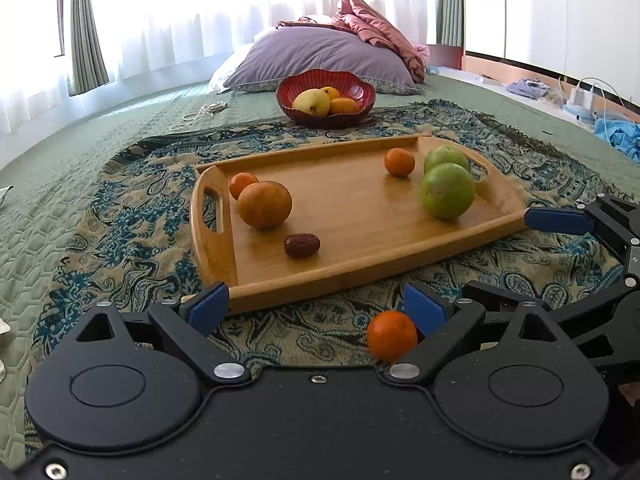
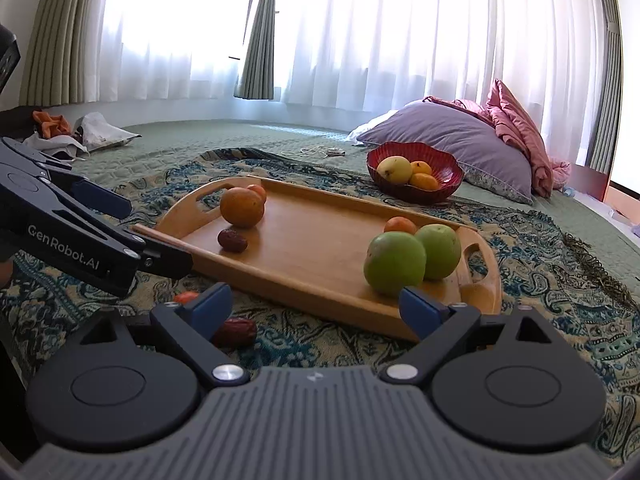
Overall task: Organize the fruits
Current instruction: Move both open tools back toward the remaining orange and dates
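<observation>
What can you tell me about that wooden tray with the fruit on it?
The wooden tray looks like light bamboo: rectangular with rounded corners, a low raised rim and a cut-out handle slot at each short end. It lies flat on a patterned blue and beige cloth spread over the bed. On it sit two green fruits, a large orange, two small oranges and a dark red date. Neither gripper touches it.
</observation>
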A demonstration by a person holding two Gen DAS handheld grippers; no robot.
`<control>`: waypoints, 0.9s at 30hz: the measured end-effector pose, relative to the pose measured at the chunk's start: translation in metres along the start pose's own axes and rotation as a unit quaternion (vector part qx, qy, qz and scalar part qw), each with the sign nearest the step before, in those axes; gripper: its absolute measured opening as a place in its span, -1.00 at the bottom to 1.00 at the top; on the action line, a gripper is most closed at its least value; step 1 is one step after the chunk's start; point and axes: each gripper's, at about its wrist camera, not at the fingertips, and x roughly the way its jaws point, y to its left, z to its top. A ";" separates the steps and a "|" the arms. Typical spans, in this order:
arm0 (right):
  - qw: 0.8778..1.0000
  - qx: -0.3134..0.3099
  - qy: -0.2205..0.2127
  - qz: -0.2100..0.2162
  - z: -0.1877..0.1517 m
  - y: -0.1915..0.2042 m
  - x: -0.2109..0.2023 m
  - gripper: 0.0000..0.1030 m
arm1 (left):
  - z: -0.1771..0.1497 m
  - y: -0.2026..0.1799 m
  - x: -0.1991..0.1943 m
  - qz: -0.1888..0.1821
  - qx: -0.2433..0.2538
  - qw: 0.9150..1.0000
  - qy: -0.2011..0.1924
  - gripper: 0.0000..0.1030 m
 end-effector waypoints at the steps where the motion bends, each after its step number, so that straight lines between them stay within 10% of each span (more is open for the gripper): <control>1: 1.000 0.000 0.000 0.001 -0.001 0.001 0.000 0.89 | -0.001 0.000 0.000 0.000 0.000 1.000 0.000 0.83; 27: 0.999 -0.020 0.027 0.006 -0.023 0.019 0.008 0.80 | -0.020 -0.015 0.013 -0.025 0.019 0.999 0.022 0.60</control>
